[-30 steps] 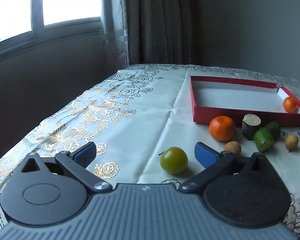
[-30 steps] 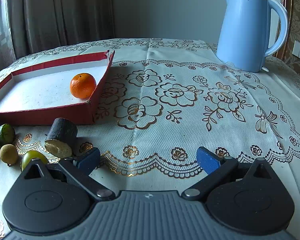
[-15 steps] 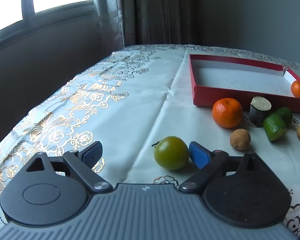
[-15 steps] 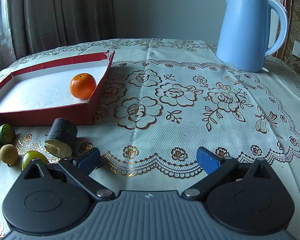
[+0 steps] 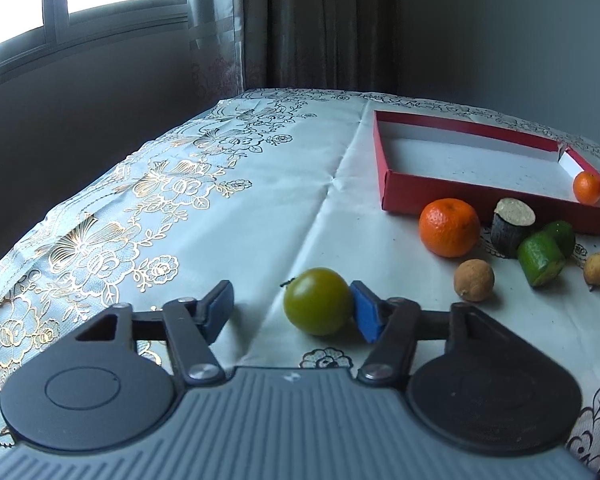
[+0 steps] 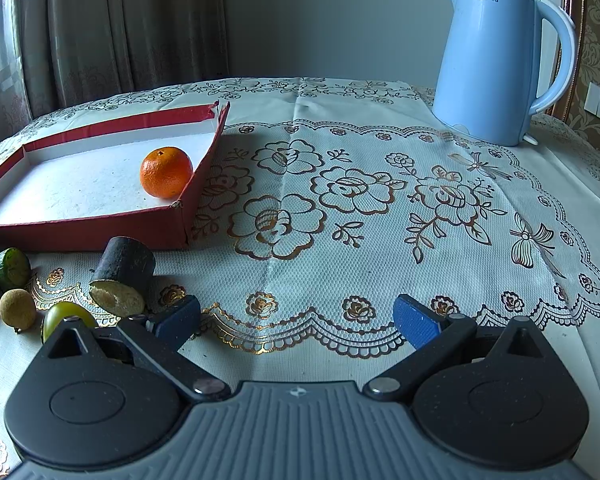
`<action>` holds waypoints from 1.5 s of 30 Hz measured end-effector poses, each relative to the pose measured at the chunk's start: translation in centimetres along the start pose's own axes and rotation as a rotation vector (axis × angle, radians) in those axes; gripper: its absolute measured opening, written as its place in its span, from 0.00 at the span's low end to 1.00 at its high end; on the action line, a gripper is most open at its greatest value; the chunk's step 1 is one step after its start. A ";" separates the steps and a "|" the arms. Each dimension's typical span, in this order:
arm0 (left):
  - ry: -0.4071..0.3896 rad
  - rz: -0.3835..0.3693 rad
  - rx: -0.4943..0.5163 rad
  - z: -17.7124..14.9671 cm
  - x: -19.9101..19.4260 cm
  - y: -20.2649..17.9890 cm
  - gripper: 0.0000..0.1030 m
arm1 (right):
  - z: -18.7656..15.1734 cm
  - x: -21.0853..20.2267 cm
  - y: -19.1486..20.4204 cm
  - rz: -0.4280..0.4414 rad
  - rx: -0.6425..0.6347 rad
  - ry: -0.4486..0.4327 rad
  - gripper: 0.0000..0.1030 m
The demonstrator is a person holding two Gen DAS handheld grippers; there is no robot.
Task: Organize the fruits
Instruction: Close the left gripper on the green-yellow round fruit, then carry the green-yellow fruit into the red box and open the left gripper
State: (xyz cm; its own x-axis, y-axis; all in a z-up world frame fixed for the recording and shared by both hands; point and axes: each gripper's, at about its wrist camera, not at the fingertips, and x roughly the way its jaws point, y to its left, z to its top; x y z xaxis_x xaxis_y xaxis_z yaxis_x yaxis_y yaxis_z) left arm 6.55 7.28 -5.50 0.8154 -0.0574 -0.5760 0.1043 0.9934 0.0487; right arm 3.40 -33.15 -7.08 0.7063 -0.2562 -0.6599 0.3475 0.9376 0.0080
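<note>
My left gripper (image 5: pixel 294 312) is open low over the tablecloth. A green round fruit (image 5: pixel 317 301) lies between its fingers, against the right pad (image 5: pixel 364 316). Beyond it lie a large orange (image 5: pixel 449 227), a brown longan (image 5: pixel 473 280), a dark cut cylinder piece (image 5: pixel 511 222), green lime pieces (image 5: pixel 541 254) and another longan (image 5: pixel 597 268). The red box (image 5: pixel 419 192) holds one small orange (image 5: pixel 587 188). My right gripper (image 6: pixel 298 318) is open and empty over the cloth; the small orange (image 6: pixel 166 172) in the box (image 6: pixel 100 232) shows there too.
A light blue kettle (image 6: pixel 495 64) stands at the back right in the right wrist view. Near the right gripper's left finger lie a dark cut piece (image 6: pixel 124 276), a green fruit (image 6: pixel 66 316), a longan (image 6: pixel 18 309) and a lime (image 6: pixel 10 268). The table's left edge (image 5: pixel 80 208) drops off below a window.
My left gripper has moved forward and right, so the green fruit now lies between its fingers against the right pad. The right gripper has not moved.
</note>
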 end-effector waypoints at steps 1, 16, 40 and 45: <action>-0.002 -0.002 -0.003 0.0 -0.2 0.0 0.47 | 0.0 0.0 0.0 0.000 0.000 0.000 1.00; -0.095 -0.080 0.006 3.9 -3.4 -2.3 0.30 | 0.0 0.0 0.0 0.000 -0.001 -0.001 1.00; -0.099 -0.071 0.152 9.3 6.3 -13.0 0.32 | 0.0 0.0 0.1 0.001 0.000 -0.001 1.00; -0.083 -0.056 0.146 9.1 7.1 -12.9 0.44 | 0.0 0.1 0.1 0.001 0.000 -0.001 1.00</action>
State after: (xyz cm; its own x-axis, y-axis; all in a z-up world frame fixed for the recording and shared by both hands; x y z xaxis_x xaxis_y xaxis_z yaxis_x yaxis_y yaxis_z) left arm 16.17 -6.81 -2.79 0.8497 -0.1269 -0.5117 0.2281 0.9636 0.1398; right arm 3.49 -33.09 -7.10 0.7074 -0.2556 -0.6590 0.3466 0.9380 0.0083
